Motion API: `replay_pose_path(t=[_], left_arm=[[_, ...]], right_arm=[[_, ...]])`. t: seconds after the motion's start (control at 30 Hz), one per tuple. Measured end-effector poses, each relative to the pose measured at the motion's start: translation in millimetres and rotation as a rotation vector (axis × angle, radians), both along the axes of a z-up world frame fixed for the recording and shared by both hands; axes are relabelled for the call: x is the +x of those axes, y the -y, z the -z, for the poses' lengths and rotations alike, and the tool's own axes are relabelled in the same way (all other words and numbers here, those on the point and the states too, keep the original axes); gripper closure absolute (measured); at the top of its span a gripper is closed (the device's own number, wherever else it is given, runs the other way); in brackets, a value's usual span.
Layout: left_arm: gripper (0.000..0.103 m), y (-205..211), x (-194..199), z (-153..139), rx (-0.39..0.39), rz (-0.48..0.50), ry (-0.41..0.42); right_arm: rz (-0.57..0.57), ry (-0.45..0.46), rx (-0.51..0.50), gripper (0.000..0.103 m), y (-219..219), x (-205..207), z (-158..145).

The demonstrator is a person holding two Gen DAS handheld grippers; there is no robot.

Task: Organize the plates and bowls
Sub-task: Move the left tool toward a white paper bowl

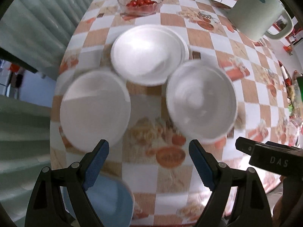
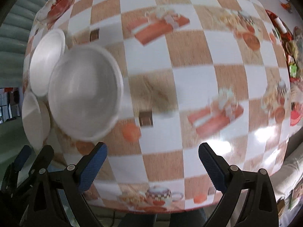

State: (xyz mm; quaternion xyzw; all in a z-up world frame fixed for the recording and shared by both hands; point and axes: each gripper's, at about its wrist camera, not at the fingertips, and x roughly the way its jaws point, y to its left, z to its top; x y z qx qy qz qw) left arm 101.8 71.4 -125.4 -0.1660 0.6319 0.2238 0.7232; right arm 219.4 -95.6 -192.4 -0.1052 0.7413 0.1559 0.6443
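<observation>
Hovering low over the near edge of the surface, the left claw stands wide with nothing between its blue pads, and the right claw hangs just as wide and empty over the checked tablecloth of tan and white squares printed with food pictures. A pale blue dish lies under the left claw at the table's near left corner, partly hidden by the claw's black arm. Beyond the fingertips sit three white pieces in a tight cluster. A white bowl on the left rests at the surface's left edge, and a second white bowl, deep and glossy, sits to its right with a strip of cloth between them. Behind and between the two, a white bowl stands on a small stack of white plates, its rim overlapping both bowls in this view; whether they touch is unclear through the blur. From the right wrist the same cluster crowds the left side, the deep bowl nearest. Farther back, a glass bowl of cherry tomatoes stands near the far edge, and a white electric kettle stands at the far right. Pale green corrugated panelling runs along the left of the room.
</observation>
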Motion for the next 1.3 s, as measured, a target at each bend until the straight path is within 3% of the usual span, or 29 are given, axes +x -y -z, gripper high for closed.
replay_pose_path(t=[0.33,0.57,0.93,1.3], left_arm=[[0.014,-5,43,25,0.148,0.063,-0.095],[0.014,4,56,44,0.203,0.149,-0.166],[0.014,48,40,56,0.141,0.271,-0.182],[0.014,101,-12,65,0.010,0.387,-0.204]], right_arm=[[-0.051,0.034,-0.044,0.005,-50,45,21],[-0.166,0.054,-0.127,0.005,-89,41,35],[-0.258,-0.002,-0.178,0.005,-74,3,30],[-0.275,-0.096,-0.204,0.005,-39,-59,26]])
